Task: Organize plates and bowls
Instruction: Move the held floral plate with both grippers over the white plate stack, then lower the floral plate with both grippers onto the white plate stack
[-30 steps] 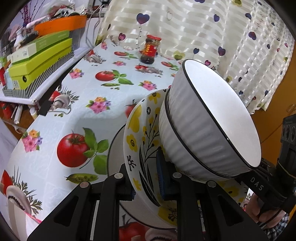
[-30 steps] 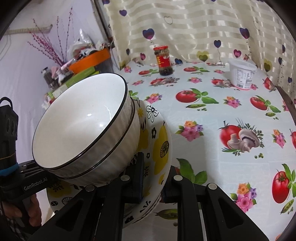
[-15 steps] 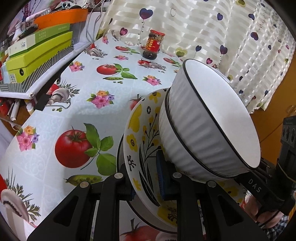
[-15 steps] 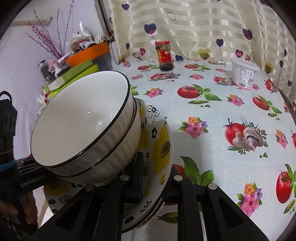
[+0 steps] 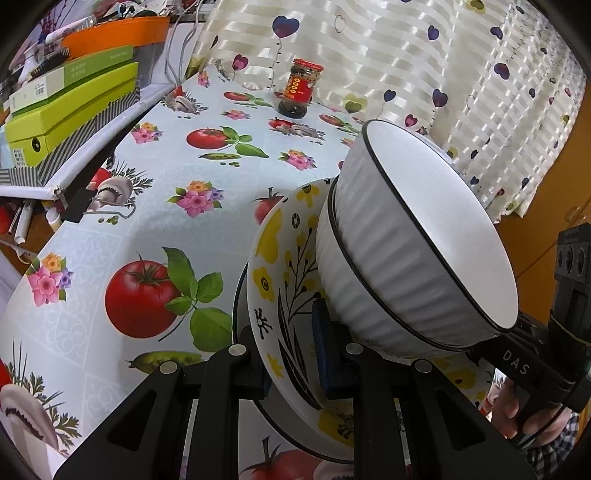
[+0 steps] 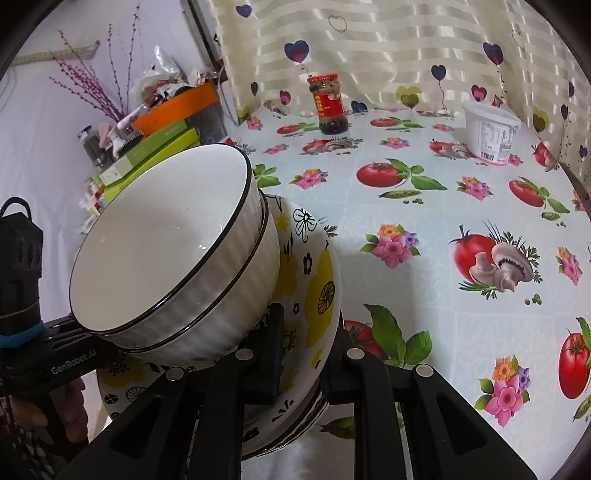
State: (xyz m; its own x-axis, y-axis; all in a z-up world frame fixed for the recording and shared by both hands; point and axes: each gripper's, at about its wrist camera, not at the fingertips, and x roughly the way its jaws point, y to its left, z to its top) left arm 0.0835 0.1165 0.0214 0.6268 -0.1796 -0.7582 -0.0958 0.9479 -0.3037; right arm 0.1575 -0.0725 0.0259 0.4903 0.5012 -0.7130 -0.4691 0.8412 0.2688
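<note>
Two nested white ribbed bowls with black rims (image 5: 417, 258) (image 6: 173, 254) sit in a stack of plates; the top one has yellow flowers (image 5: 277, 273) (image 6: 314, 280). My left gripper (image 5: 291, 354) is shut on the plates' rim on one side. My right gripper (image 6: 303, 354) is shut on the rim on the opposite side. The stack hangs above the tablecloth, held between both. In each wrist view the other gripper's black body shows behind the bowls, with a hand on it. The lower plates are mostly hidden.
A patterned tablecloth (image 6: 424, 229) with tomatoes and flowers covers the table. A red-labelled jar (image 5: 299, 88) (image 6: 330, 105) stands at the back by the curtain. A white tub (image 6: 489, 134) stands at the back right. Green boxes (image 5: 70, 99) and an orange basin (image 5: 114, 31) crowd the left edge.
Both views have tilted slightly, so the jar and boxes sit a little lower in frame. The stack stays gripped the same way in both grippers.
</note>
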